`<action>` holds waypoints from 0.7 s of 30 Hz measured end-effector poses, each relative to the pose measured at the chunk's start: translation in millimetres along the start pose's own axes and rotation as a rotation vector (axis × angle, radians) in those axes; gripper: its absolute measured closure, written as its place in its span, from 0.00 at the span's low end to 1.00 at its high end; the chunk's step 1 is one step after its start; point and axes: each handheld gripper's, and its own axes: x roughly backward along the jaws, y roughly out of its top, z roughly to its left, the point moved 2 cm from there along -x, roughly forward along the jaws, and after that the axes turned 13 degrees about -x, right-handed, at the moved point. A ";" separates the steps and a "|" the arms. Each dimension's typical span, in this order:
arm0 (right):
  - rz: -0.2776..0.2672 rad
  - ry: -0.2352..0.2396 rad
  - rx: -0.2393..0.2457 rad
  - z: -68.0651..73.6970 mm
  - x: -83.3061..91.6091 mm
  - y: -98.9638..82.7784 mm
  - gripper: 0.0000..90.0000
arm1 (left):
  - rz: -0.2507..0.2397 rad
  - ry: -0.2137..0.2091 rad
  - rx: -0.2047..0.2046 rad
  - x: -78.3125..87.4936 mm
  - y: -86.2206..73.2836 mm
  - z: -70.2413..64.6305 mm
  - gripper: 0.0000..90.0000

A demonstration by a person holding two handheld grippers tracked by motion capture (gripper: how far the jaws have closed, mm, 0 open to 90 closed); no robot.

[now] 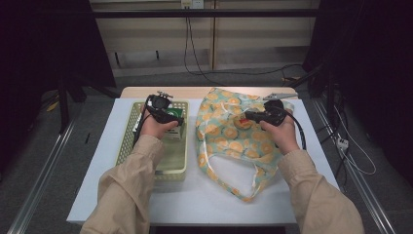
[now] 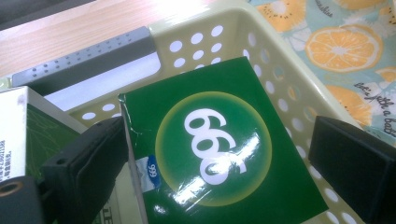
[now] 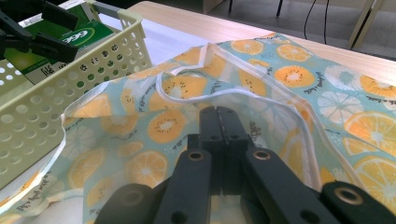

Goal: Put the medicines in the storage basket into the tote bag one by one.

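sleeves of beige cloth come in from the near edge of the high view, each hand carrying a gripper over the white bench (image 1: pixel 195 195). left gripper (image 2: pixel 219 154) hangs over the pale yellow perforated basket (image 1: pixel 127 131) at the left of the bench, its fingers (image 2: pixel 88 158) spread apart on either side of a green box (image 2: pixel 219 149) marked 666, not pressing on it. that box stands inside the basket beside a white and green carton (image 2: pixel 18 135). right gripper (image 3: pixel 219 123) sits at the fruit-print bag (image 1: pixel 229 141), which lies on the bench just right of the basket; its fingers (image 3: pixel 210 126) are clenched together at the bag's white-trimmed rim, though whether cloth is pinched between them i cannot tell.
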 end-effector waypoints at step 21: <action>-0.006 -0.001 -0.003 -0.4 2.3 0.8 1.00 | 0.065 -0.025 0.050 -15.7 -9.5 -4.8 0.12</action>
